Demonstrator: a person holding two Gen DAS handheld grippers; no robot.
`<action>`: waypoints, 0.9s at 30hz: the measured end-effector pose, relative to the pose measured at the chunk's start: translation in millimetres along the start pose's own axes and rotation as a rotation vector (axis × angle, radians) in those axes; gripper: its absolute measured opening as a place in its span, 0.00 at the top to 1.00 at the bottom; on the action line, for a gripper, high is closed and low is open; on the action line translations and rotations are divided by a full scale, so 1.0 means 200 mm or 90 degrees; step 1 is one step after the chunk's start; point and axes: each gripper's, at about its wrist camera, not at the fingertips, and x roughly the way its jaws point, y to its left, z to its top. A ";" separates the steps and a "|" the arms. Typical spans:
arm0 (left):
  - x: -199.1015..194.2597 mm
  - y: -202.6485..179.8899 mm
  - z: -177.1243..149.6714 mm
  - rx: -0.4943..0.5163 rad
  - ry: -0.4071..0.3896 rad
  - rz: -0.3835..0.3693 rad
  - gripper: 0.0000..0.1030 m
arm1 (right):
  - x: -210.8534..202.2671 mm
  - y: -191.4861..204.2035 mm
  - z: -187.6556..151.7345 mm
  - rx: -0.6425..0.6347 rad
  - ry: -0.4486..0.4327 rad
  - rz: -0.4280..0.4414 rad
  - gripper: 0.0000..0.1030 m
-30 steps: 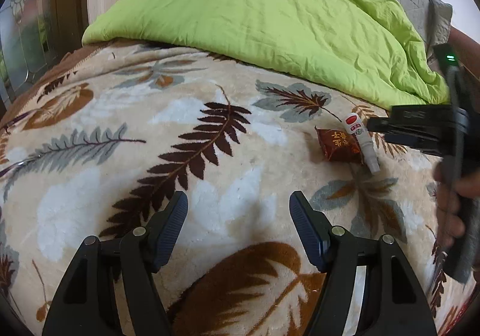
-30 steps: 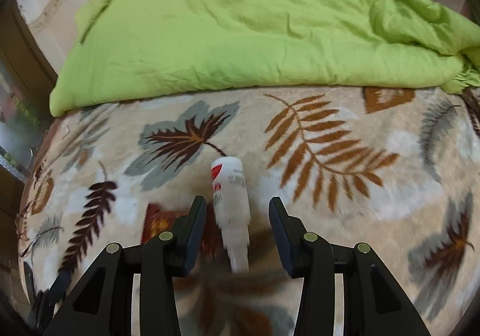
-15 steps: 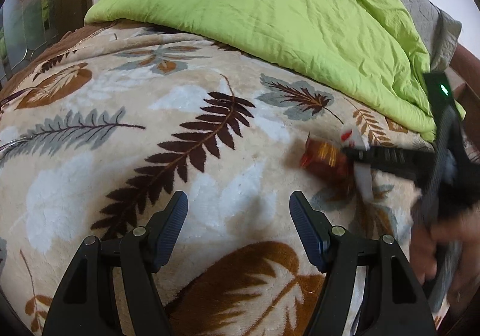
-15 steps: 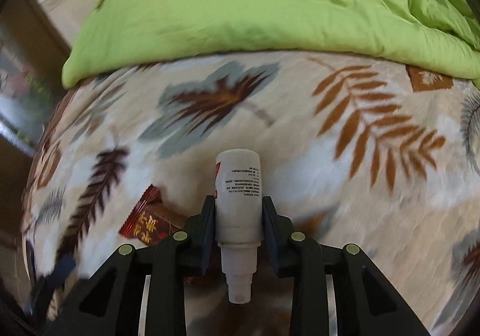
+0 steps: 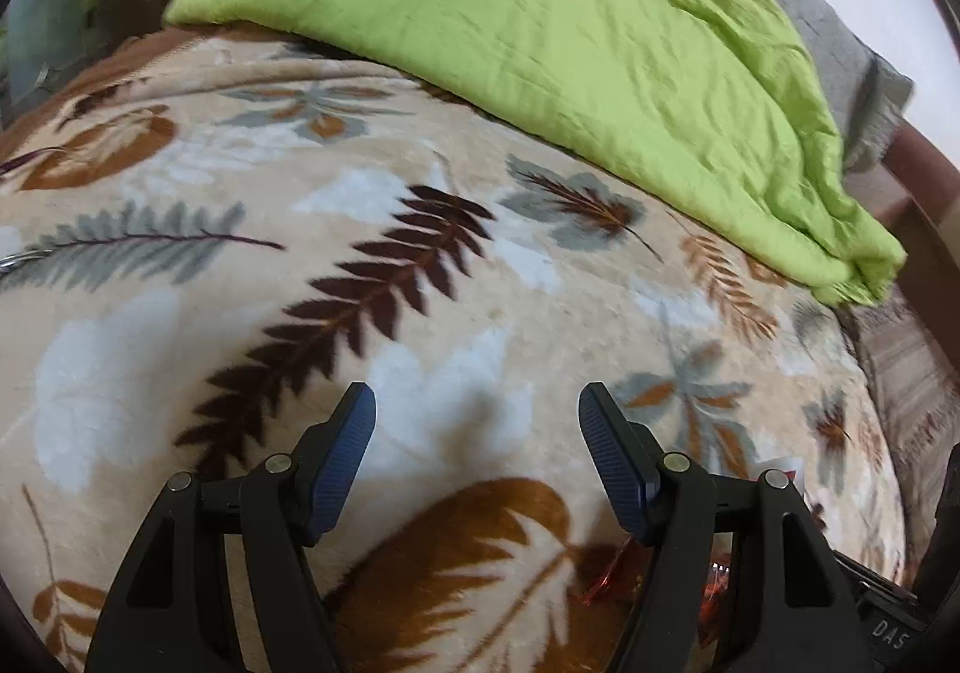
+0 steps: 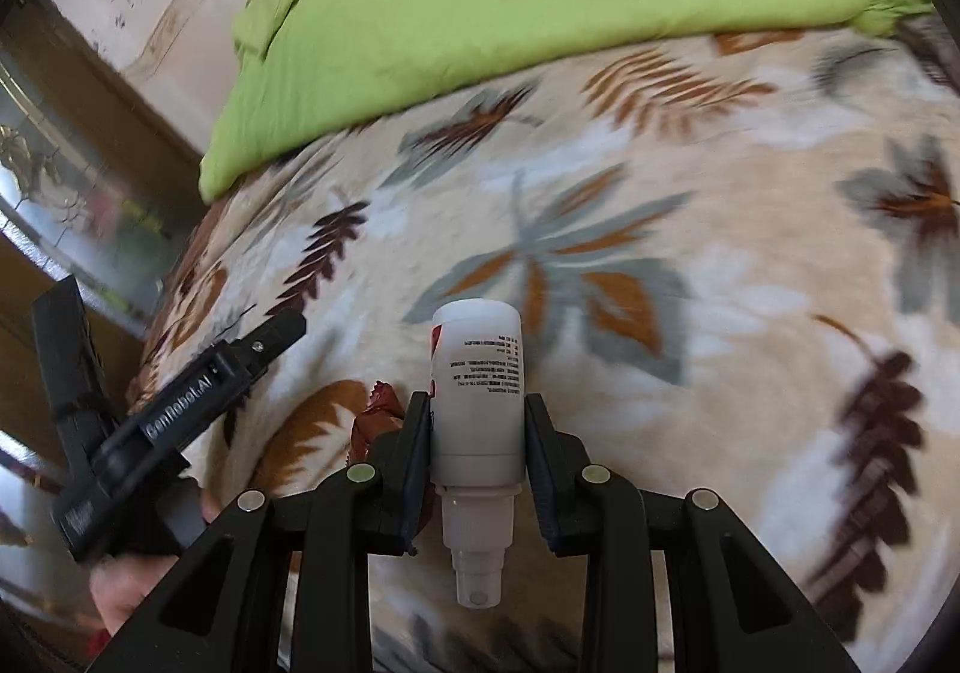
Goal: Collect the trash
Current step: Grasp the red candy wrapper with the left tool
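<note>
A small white spray bottle (image 6: 478, 391) with black print is clamped between the fingers of my right gripper (image 6: 478, 421), nozzle pointing back toward the camera, lifted above the leaf-patterned blanket (image 6: 690, 265). A red foil snack wrapper (image 6: 375, 427) shows just left of the right gripper's left finger; whether it hangs with the bottle or lies on the blanket I cannot tell. In the left wrist view, that red wrapper (image 5: 606, 577) peeks out behind my left gripper's right finger. My left gripper (image 5: 477, 427) stands open over the blanket (image 5: 300, 265) with nothing between its fingers.
A green quilt (image 5: 570, 24) is bunched across the far side of the bed, with a grey pillow (image 5: 840, 30) behind it. The left gripper's body (image 6: 150, 427), held by a hand (image 6: 120, 589), fills the lower left of the right wrist view. Wooden furniture (image 6: 72, 144) stands to the left.
My right gripper shut on the spray bottle and lifted it off the blanket, moving right and toward me. The red wrapper shifted with it. The left gripper stayed open and swung right.
</note>
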 end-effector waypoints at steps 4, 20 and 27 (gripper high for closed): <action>-0.01 -0.11 -0.06 0.063 0.017 -0.055 0.33 | -0.07 -0.07 0.02 0.004 -0.042 -0.006 0.69; -0.04 -0.61 -0.34 0.376 0.019 -0.200 0.27 | -0.13 -0.39 0.06 0.087 -0.056 -0.111 0.74; 0.11 -0.64 -0.34 0.375 0.065 -0.187 0.24 | -0.09 -0.41 0.10 0.110 -0.047 -0.091 0.74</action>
